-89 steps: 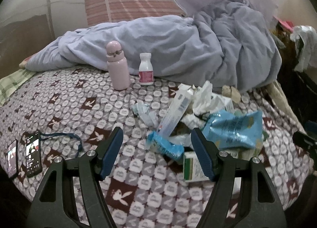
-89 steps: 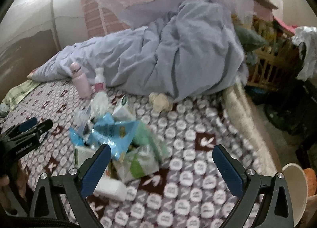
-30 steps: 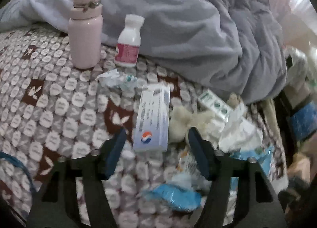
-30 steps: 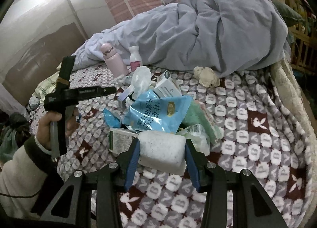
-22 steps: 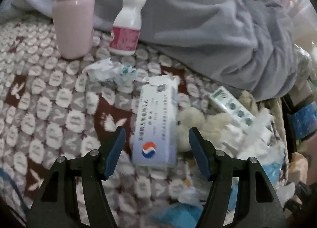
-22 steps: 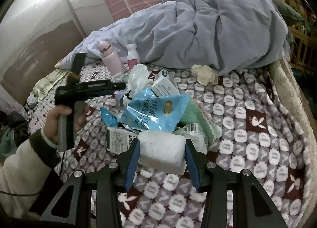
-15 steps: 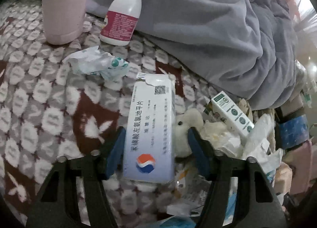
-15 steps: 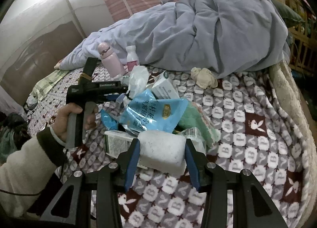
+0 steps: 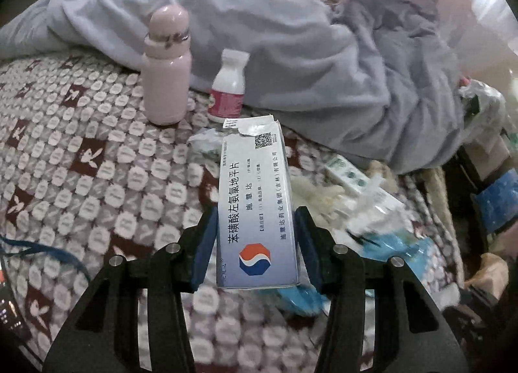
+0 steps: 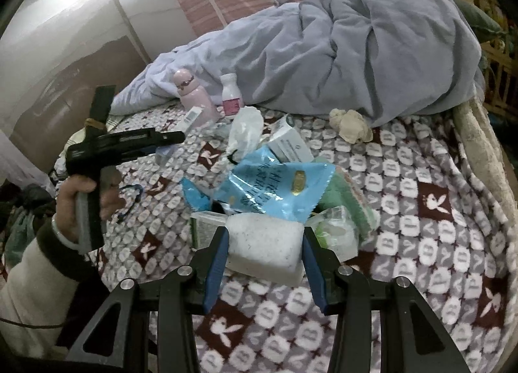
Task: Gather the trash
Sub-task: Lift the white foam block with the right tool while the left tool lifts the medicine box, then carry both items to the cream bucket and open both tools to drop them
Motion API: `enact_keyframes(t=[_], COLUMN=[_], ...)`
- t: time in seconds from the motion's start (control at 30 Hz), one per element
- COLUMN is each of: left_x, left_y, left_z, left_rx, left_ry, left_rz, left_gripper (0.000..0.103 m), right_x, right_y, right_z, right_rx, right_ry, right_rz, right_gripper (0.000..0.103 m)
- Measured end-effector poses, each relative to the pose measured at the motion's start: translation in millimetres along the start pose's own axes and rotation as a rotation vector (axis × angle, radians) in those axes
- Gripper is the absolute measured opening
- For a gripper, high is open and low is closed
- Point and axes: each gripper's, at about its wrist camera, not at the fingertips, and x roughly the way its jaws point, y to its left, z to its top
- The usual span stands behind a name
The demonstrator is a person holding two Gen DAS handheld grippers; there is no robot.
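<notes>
Trash is lying heaped on the bed — the left gripper (image 9: 255, 243) is clamping a medicine box (image 9: 255, 211), the right gripper (image 10: 264, 263) a white packet (image 10: 264, 248). Farther off, a pink bottle (image 9: 166, 65) is standing — the long box, gripped at one end, could twist loose.

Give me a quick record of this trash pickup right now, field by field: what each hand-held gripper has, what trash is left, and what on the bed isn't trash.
left hand-held gripper: shut on the medicine box, its torn end pointing away
right hand-held gripper: shut on the white speckled block
trash left: blue snack bag, small white box, clear plastic bag, crumpled tissue
not trash, likely: pink flask, white bottle with red label, both upright beside the blue duvet
surface: patterned blanket
</notes>
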Motion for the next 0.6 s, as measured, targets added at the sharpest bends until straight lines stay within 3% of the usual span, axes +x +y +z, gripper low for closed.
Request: enact_keyframes(t=[0.3,0.6], left_x=[-33,-26], left_y=[-60,-142], left_z=[-19,-38], left_rx=[0.085,0.225], left_ry=[0.001,0.016], left_rz=[-0.113,-0.168], left_gripper=[0.047,0.047], right_x=[-28,-62], right_y=[-16,-49], right_z=[-2,-12], right_rx=[0.075,0.099], right_ry=[-0.044,-0.099], right_rz=[0.056,-0.023], right_gripper=[0.043,0.043])
